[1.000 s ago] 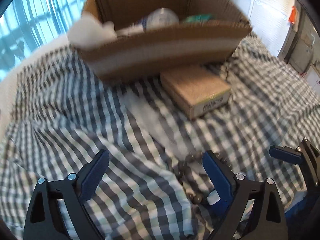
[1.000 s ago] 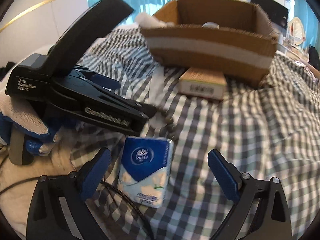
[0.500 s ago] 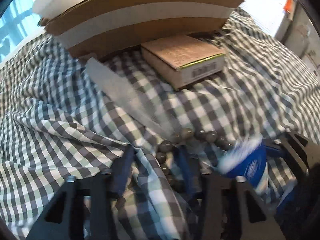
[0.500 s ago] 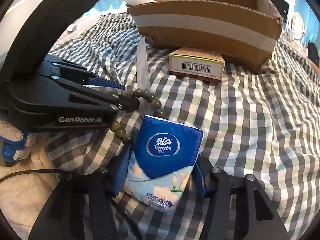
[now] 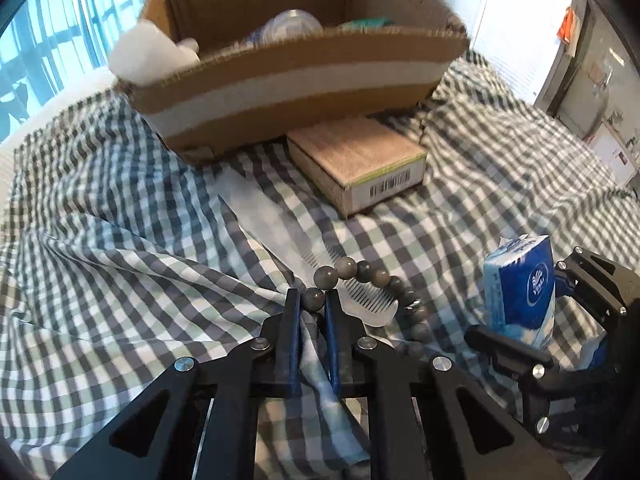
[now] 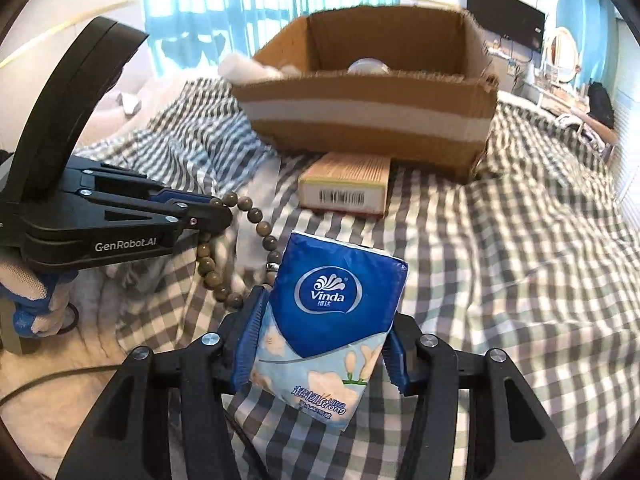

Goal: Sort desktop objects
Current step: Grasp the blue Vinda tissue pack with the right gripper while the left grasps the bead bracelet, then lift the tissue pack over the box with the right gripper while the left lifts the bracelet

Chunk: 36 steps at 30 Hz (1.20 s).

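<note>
Carrying comes next: my left claw [image 5: 313,300] is closing on the bead bracelet [image 5: 362,276], my right claw [image 6: 322,350] pinches the Vinda tissue pack [image 6: 332,316], both bound for the cardboard box [image 6: 368,120].

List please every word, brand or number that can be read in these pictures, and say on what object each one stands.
"Vinda": on the tissue pack, in its white oval logo.
"Ultra Strong": near the bottom of the tissue pack; the Chinese characters beside it are too small to read.
"GenRobot.AI": on the side of the left tool.
Barcode on the small brown box: its digits are too blurred to read.
</note>
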Tool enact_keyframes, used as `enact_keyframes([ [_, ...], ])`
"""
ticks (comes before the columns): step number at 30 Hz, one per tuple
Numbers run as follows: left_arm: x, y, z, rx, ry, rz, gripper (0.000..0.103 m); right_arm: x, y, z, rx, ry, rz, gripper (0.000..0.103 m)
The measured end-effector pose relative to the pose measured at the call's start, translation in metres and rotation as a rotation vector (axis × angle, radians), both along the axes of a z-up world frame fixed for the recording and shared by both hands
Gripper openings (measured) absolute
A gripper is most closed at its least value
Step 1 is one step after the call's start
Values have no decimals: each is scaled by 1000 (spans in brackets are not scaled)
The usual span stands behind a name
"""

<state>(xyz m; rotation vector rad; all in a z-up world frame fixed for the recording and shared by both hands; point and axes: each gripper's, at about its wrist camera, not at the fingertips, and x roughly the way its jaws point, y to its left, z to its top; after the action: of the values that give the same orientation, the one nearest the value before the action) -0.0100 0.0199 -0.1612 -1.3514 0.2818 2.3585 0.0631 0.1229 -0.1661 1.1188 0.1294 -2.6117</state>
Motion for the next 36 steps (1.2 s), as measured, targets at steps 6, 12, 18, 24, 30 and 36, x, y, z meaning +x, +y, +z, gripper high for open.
enact_keyframes([
  [6,3,-1,28,25,72,20,11,6,2,19,-2,67,-11,52],
  [12,6,-1,52,45,132,37,11,8,2,45,-7,143,-23,52],
  [18,8,-4,65,59,171,63,11,2,5,64,-8,196,-30,52],
  [24,12,-18,93,89,214,108,11,0,10,81,-17,239,-43,52],
  [30,18,-32,123,129,258,148,11,-1,19,105,-30,296,-53,52],
  [36,26,-40,152,165,319,166,11,-4,23,129,-41,358,-59,52],
])
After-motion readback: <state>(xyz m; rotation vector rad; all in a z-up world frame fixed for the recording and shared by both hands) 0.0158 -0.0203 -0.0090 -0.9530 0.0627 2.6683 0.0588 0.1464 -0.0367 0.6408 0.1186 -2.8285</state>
